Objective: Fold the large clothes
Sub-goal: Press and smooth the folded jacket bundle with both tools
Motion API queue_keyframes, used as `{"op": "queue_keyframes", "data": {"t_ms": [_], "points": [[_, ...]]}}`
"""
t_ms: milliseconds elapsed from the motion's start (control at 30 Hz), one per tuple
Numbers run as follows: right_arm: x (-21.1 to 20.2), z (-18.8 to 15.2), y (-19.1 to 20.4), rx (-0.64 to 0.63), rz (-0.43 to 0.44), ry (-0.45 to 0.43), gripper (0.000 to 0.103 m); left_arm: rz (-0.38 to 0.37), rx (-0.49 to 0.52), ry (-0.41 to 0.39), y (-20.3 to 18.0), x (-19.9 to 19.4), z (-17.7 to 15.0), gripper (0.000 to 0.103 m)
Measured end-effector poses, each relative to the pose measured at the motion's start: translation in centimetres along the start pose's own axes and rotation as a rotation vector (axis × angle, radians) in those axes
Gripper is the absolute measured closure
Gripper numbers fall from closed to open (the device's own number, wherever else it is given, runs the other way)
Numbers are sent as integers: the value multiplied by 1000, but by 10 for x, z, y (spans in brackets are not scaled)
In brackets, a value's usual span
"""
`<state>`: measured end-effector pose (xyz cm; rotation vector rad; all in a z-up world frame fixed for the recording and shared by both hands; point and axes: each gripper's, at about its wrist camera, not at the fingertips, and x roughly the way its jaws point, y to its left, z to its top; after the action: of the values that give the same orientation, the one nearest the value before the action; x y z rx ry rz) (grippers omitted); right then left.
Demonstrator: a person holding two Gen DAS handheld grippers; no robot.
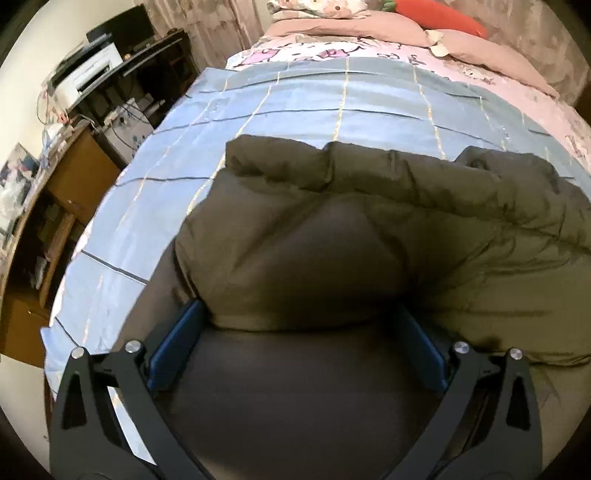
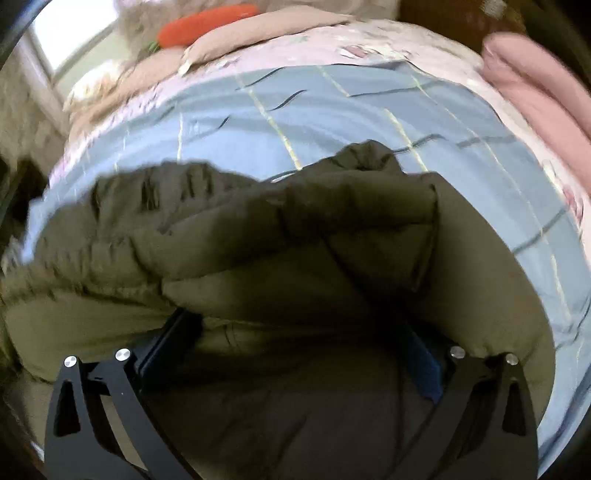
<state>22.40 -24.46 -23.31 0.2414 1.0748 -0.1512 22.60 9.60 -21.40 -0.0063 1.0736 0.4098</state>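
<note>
Left gripper (image 1: 301, 325): jaws spread wide, blue pads (image 1: 177, 343) on either side of a bulky fold of the olive puffer jacket (image 1: 369, 240); padding bulges between and over the fingertips, so I cannot tell if it is actually clamped. The jacket lies on the blue checked sheet (image 1: 295, 99) of the bed, running forward and rightward from this gripper. Right gripper (image 2: 303, 336): jaws likewise wide apart, jacket (image 2: 258, 236) heaped between and ahead of them, view blurred, grip cannot be told. Sheet (image 2: 332, 110) beyond; orange carrot cushion (image 2: 207, 22) at the head.
</note>
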Motion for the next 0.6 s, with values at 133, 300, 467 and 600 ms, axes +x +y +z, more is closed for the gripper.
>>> {"op": "queue_keyframes", "data": {"t_ms": [133, 300, 467, 600], "points": [[-31, -1, 10, 25, -17, -59, 1, -22, -86, -65, 12, -30, 6, 2], [-64, -9, 50, -68, 92, -128, 1, -108, -59, -107, 0, -53, 6, 2], [-29, -20, 77, -140, 82, -12, 1, -30, 120, -26, -29, -23, -3, 2], [-54, -16, 60, -105, 103, -59, 1, -53, 108, -114, -10, -43, -1, 2]]}}
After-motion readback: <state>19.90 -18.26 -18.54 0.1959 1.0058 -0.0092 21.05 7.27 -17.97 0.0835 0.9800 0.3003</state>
